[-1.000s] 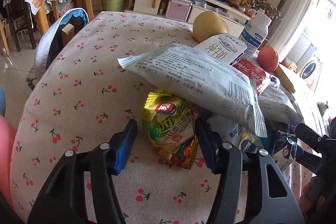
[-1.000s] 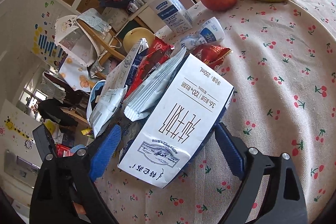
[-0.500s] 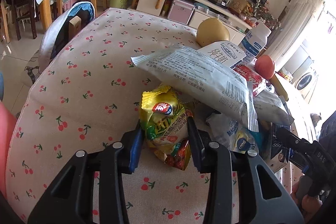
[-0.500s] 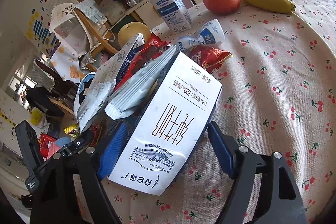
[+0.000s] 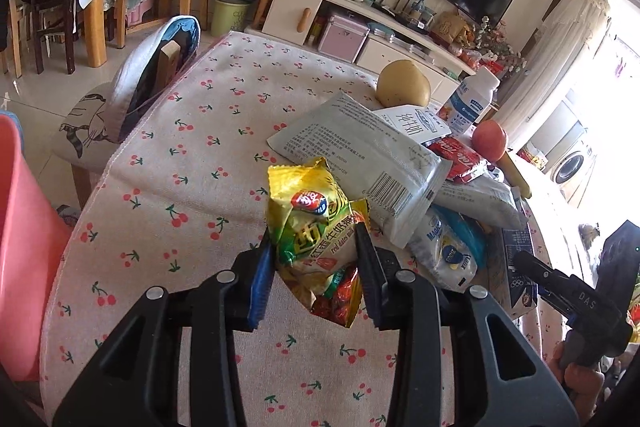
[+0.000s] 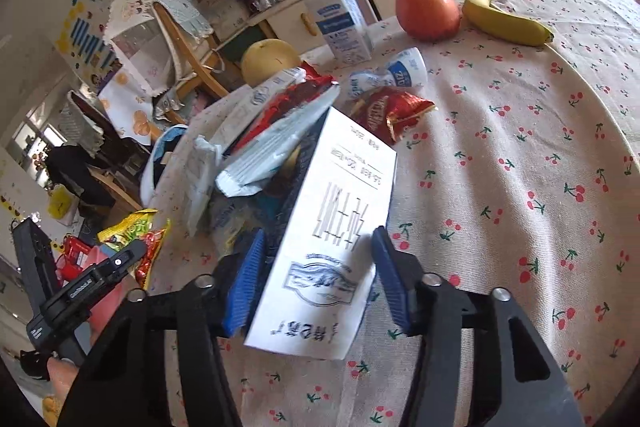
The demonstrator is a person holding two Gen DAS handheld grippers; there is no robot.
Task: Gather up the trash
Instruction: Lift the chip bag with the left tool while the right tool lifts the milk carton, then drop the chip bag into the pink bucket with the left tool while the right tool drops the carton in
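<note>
the left gripper (image 5: 316,263) clamps a yellow snack packet (image 5: 316,227) between its blue pads, the packet crumpled and standing just off the cherry-print tablecloth (image 5: 192,187) near the table's rounded near edge. behind it, toward the middle of the table, a heap of wrappers lies piled, topped by a long white wrapper (image 5: 360,151) with a barcode. the right gripper (image 6: 320,267) is closing its jaws on a white milk carton (image 6: 332,227), which sits tilted between the pads at the near end of the same heap. a red foil wrapper (image 6: 388,111) lies just beyond the carton. along the table's far edge stand a white bottle (image 6: 336,15), a yellow pear (image 6: 268,61), a red apple (image 6: 428,11) and a banana (image 6: 504,23). a pink bin (image 5: 20,247) shows beside the table's left edge.
</note>
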